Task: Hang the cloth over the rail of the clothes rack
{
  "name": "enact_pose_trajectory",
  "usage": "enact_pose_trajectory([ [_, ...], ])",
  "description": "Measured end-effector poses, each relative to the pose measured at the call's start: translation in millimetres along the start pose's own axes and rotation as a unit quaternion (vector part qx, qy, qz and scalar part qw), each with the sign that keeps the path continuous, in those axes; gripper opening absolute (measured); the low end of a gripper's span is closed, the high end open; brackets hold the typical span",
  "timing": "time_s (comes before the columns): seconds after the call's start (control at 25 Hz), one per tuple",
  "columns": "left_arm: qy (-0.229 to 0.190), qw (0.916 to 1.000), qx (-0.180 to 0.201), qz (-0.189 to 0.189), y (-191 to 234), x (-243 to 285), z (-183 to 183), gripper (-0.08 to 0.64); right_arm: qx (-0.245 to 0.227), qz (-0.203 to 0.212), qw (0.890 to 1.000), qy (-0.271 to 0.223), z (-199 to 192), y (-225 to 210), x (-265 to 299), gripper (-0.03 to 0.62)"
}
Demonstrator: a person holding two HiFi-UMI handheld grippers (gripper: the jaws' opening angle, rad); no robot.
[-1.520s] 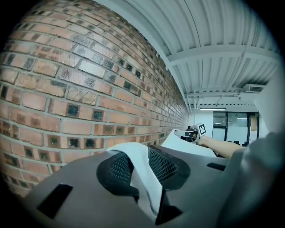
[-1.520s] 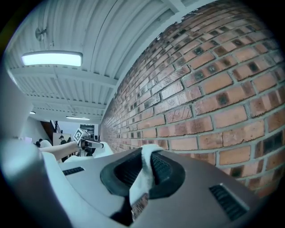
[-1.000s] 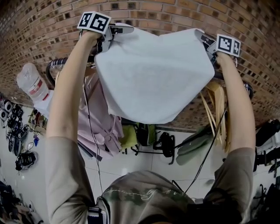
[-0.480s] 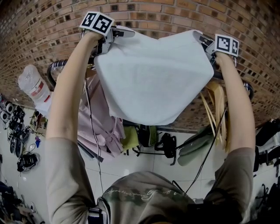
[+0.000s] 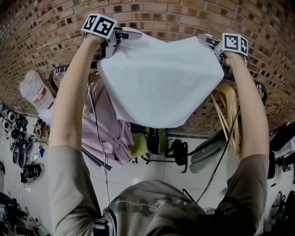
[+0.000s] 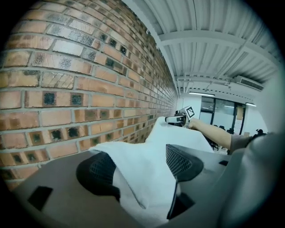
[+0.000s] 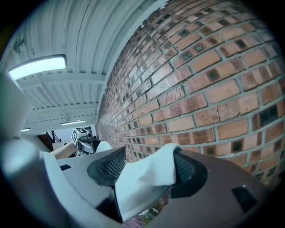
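Observation:
A white cloth (image 5: 161,78) hangs spread in front of the brick wall, above the clothes rack's rail (image 5: 59,70). My left gripper (image 5: 131,33) is at its top left corner and my right gripper (image 5: 203,39) at its top right. In the left gripper view the jaws of the left gripper (image 6: 140,167) stand wide apart, having just opened, and the cloth (image 6: 142,187) lies loose between them. In the right gripper view the right gripper (image 7: 144,167) has also just opened. The cloth corner (image 7: 147,178) drapes against one pad without being pinched.
A pink garment (image 5: 108,129) and wooden hangers (image 5: 228,115) hang from the rail below the cloth. A plastic bottle (image 5: 36,92) stands at the left. Bags (image 5: 177,152) and shoes (image 5: 18,129) lie on the tiled floor. The brick wall (image 5: 184,14) is close behind both grippers.
The right gripper has shifted slightly left and up, and the cloth's top right corner no longer peaks as high. The left hand and the hanging cloth stay nearly in place.

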State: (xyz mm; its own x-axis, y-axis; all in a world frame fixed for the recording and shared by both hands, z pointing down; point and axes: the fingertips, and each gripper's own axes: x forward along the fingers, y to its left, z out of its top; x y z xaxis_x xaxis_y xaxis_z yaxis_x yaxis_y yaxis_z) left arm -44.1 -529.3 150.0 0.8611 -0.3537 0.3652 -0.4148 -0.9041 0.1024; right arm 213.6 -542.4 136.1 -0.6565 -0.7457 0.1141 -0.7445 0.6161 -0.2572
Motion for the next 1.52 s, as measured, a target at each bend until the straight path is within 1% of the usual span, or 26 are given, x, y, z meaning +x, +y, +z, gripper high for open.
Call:
enact_pose_trajectory([
  [0.08,0.013,0.9998,0.010,-0.014,-7.0,1.9,-3.0,0.341,-0.007,-0.005,1.000,0.008,-2.4,-0.2,1.3,0.273],
  [0.16,0.033,0.9992,0.014,-0.017,-9.7,4.5,-9.1,0.341,-0.022,-0.015,0.999,0.022,-7.4,-0.6,3.4,0.366],
  [0.2,0.044,0.9989,0.014,-0.015,-8.8,5.9,-12.3,0.341,-0.028,-0.022,0.999,0.028,-9.5,-1.7,4.0,0.385],
  [0.32,0.066,0.9978,0.007,-0.001,-1.3,9.3,-20.7,0.341,-0.032,-0.039,0.998,0.024,-8.6,-6.5,2.3,0.391],
  [0.4,0.078,0.9969,0.009,0.007,2.3,10.5,-26.4,0.341,-0.031,-0.034,0.999,0.017,-6.2,-5.9,1.4,0.391],
  [0.52,0.090,0.9959,0.010,0.003,2.6,12.8,-31.6,0.341,-0.026,-0.028,0.999,0.014,-4.6,-4.8,0.9,0.390],
  [0.72,0.091,0.9959,0.000,-0.007,3.3,14.3,-33.0,0.341,0.010,-0.047,0.998,-0.034,11.7,-18.7,-9.5,0.390],
  [0.84,0.088,0.9961,0.002,0.002,5.8,16.0,-36.6,0.341,0.035,-0.033,0.998,-0.051,16.3,-19.5,-13.3,0.388],
  [0.92,0.104,0.9945,0.005,0.006,7.6,20.6,-51.5,0.341,0.038,-0.024,0.998,-0.049,15.9,-17.3,-13.2,0.388],
  [1.0,0.128,0.9918,0.002,0.002,8.4,25.1,-71.3,0.341,0.025,-0.025,0.999,-0.033,11.2,-15.7,-9.7,0.388],
  [1.08,0.138,0.9904,0.003,0.006,10.8,25.7,-81.1,0.341,0.013,-0.030,0.999,-0.017,6.1,-16.6,-5.9,0.388],
  [1.12,0.133,0.9911,0.005,0.010,12.7,24.1,-79.1,0.341,0.010,-0.035,0.999,-0.012,4.6,-18.1,-4.4,0.388],
  [1.16,0.119,0.9927,0.006,0.017,15.2,21.5,-72.6,0.341,0.006,-0.040,0.999,-0.009,3.9,-19.9,-3.3,0.388],
  [1.24,0.074,0.9967,0.010,0.032,20.2,13.8,-52.3,0.341,0.001,-0.048,0.999,-0.008,3.5,-21.9,-2.3,0.388],
  [1.32,0.032,0.9984,0.016,0.044,22.6,5.0,-34.1,0.341,0.001,-0.043,0.999,-0.009,3.3,-19.2,-1.5,0.388],
  [1.36,0.019,0.9986,0.018,0.046,22.4,1.9,-28.7,0.341,0.000,-0.039,0.999,-0.008,2.7,-16.4,-0.9,0.388],
  [1.44,0.012,0.9987,0.020,0.046,20.5,0.6,-26.1,0.341,-0.007,-0.031,0.999,0.000,0.1,-10.7,0.7,0.388],
  [1.52,0.022,0.9985,0.024,0.044,18.8,3.4,-30.8,0.341,-0.013,-0.026,1.000,0.006,-2.0,-6.6,1.9,0.388],
])
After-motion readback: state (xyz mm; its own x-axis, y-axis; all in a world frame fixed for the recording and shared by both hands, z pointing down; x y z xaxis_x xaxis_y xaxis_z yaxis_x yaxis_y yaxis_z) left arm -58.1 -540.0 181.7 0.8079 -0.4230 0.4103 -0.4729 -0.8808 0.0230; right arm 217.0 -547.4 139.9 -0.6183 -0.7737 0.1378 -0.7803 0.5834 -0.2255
